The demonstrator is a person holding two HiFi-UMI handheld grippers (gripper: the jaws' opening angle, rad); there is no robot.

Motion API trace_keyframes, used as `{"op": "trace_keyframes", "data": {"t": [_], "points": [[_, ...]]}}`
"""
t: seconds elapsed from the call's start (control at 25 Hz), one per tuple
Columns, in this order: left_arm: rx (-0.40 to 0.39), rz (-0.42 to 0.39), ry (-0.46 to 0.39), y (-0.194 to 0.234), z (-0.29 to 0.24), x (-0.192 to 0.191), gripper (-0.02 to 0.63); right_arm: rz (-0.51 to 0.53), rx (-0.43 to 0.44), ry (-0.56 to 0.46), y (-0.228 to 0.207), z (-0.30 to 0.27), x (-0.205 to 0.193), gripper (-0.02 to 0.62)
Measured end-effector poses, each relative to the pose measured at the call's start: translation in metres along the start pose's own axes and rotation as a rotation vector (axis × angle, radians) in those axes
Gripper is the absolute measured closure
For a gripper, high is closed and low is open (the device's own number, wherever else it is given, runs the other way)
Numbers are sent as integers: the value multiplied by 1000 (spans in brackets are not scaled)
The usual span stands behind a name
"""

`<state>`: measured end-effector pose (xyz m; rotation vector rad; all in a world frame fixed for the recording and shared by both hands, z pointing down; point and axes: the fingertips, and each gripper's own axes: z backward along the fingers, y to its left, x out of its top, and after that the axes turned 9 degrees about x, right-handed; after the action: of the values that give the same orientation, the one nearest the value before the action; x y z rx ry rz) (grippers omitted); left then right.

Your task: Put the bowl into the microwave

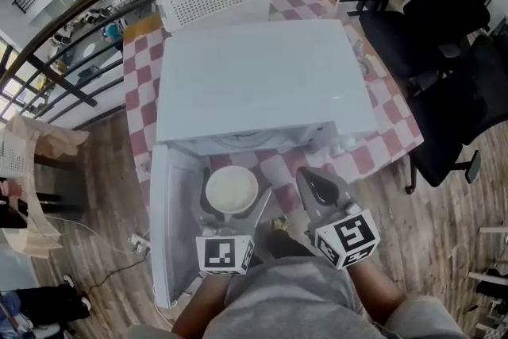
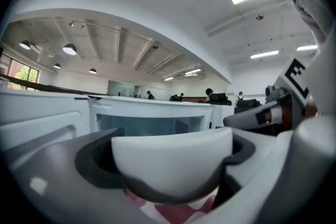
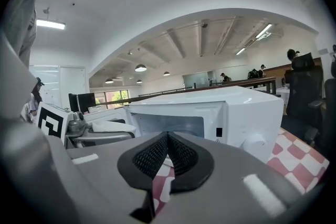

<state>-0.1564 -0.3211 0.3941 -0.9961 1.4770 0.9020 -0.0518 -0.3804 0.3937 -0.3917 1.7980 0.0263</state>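
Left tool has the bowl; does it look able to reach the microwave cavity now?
Probably yes: the door stands open, the cavity faces the bowl with nothing between, and the right tool sits aside.

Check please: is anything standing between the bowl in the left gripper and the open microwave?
Nothing visible does. The door of the microwave is swung open to the left. The bowl, held in the left gripper, is directly before the open cavity. The shut right gripper is to its right, outside the path.
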Motion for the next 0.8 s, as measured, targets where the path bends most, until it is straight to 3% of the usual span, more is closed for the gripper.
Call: {"op": "trace_keyframes", "data": {"t": [0.2,0.52,0.8], "points": [[22,-50,46,9,-37,-30,66,-23,37,29,-6,-15,-16,598],[76,-52,146,23,-111,-79,66,-43,85,40,-1,-32,-31,598],[119,-100,228,33,-161,-103,66,-78,76,61,-4,-30,-42,598]]}}
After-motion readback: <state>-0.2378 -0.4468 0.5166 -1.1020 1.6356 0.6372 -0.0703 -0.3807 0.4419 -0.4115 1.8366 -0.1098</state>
